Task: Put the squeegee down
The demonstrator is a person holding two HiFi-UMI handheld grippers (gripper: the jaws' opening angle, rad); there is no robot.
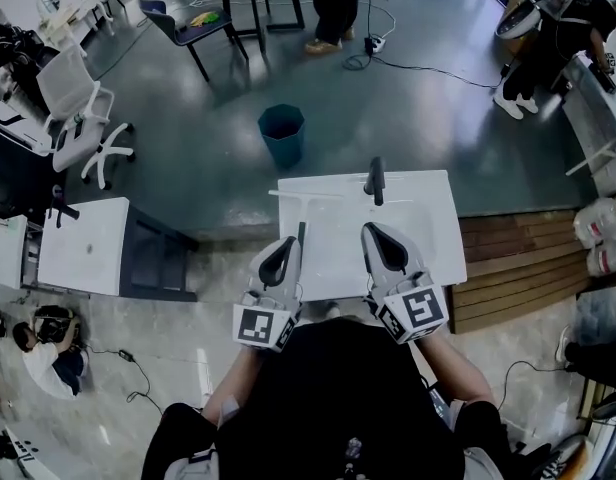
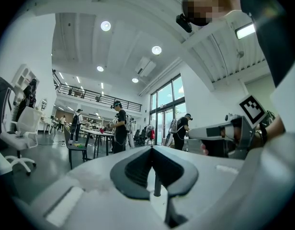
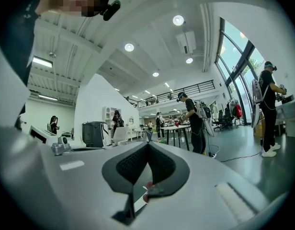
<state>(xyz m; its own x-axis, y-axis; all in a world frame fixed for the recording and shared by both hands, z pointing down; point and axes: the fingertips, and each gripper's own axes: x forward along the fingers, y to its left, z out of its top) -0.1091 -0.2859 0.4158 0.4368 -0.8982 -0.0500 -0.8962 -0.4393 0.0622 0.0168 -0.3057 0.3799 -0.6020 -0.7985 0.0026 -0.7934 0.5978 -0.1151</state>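
The squeegee (image 1: 304, 196) lies on the table (image 1: 433, 218) just ahead of the left claw (image 1: 292, 240), which is clenched empty like the right claw (image 1: 371, 230), so the set-down looks done; next, simply back both away

On the white rectangular table (image 1: 428, 233), the black tap (image 1: 375, 180) stands at the far edge, and the white T-shaped squeegee (image 1: 302, 196) lies to the tap's left. Behind the table stands the teal plastic bin (image 1: 282, 133), to its left the smaller white table (image 1: 83, 246), and to its right the wooden steps (image 1: 513, 268).
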